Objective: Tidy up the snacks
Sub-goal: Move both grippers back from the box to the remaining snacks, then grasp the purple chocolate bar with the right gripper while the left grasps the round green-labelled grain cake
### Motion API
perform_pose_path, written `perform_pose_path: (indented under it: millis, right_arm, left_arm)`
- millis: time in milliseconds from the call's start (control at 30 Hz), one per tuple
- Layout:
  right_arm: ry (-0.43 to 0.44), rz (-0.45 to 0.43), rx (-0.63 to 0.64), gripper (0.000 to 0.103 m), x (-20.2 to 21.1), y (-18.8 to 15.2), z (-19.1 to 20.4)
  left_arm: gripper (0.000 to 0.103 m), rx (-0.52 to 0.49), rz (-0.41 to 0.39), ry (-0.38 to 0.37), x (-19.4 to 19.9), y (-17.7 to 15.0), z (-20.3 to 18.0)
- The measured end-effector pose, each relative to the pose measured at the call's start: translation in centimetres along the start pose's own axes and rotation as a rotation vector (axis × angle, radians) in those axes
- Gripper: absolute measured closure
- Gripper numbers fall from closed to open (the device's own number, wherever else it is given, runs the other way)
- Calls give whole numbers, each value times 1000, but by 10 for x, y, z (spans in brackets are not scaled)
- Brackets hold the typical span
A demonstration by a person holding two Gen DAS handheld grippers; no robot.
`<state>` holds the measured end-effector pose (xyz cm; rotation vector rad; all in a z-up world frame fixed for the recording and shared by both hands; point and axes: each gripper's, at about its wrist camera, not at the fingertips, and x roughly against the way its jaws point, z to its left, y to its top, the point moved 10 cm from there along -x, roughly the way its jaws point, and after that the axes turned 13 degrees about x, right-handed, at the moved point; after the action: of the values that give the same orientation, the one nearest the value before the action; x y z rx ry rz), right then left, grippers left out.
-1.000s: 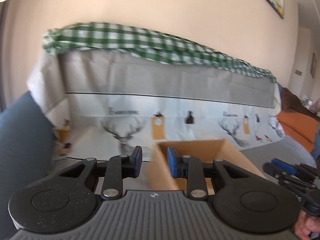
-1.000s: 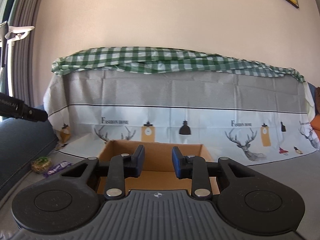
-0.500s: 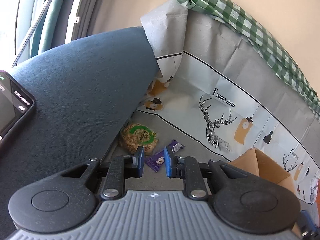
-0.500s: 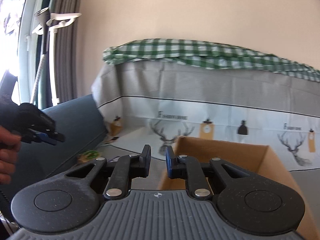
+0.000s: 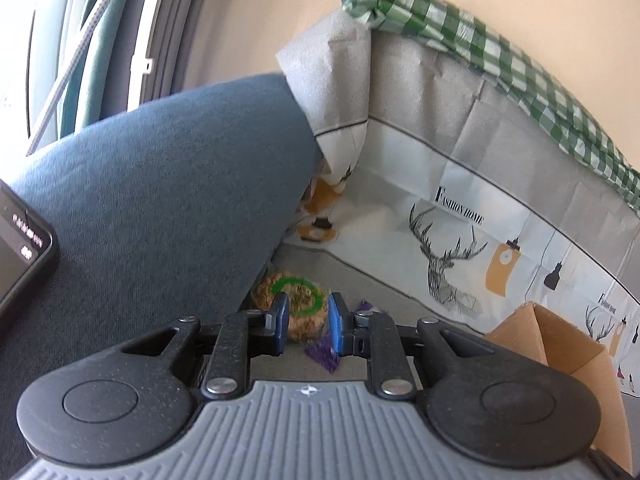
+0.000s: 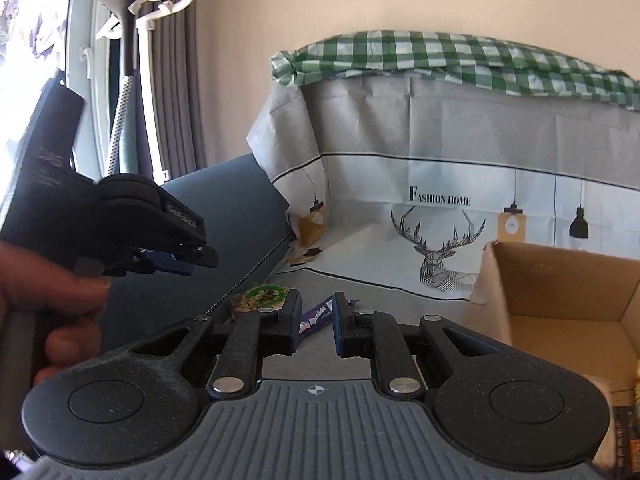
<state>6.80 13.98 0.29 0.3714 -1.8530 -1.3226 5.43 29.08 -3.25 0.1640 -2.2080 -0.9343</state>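
A round snack pack with a green ring (image 5: 297, 300) lies on the grey seat against the blue sofa arm. In the left wrist view it shows beyond the narrow gap of my left gripper (image 5: 308, 323), which hovers above it, open only a little and holding nothing. A purple snack bar (image 5: 320, 354) lies just right of the pack. My right gripper (image 6: 317, 320) is shut and empty, with the purple bar (image 6: 316, 314) beyond its tips and the round pack (image 6: 260, 296) to the left. In the right wrist view, a hand holds the left gripper (image 6: 176, 264) above the seat. An open cardboard box (image 6: 560, 300) stands to the right.
The blue sofa arm (image 5: 160, 208) rises at the left, with a phone (image 5: 20, 248) on it. A deer-print cover (image 6: 440, 208) under green checked cloth (image 6: 460, 56) drapes the sofa back. The cardboard box (image 5: 552, 340) is close on the right.
Both views swung left from the box toward the sofa arm and the snacks. The left gripper dropped closer to the round pack. Both pairs of jaws narrowed.
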Motion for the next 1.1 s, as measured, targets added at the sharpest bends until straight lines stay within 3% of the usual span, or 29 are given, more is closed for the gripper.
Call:
perform_pose_path:
  millis: [533, 733, 900, 1100]
  right_arm:
    - [-68, 124, -88, 84, -122, -30, 13]
    - [-74, 168, -131, 66, -162, -44, 13]
    - [-67, 197, -156, 44, -186, -50, 12]
    - [-74, 223, -141, 45, -205, -55, 16]
  left_arm:
    - [81, 43, -54, 49, -11, 13, 20]
    - [81, 18, -52, 43, -14, 12, 17]
    - [81, 10, -49, 41, -16, 11, 16]
    - [80, 4, -49, 42, -17, 11, 15]
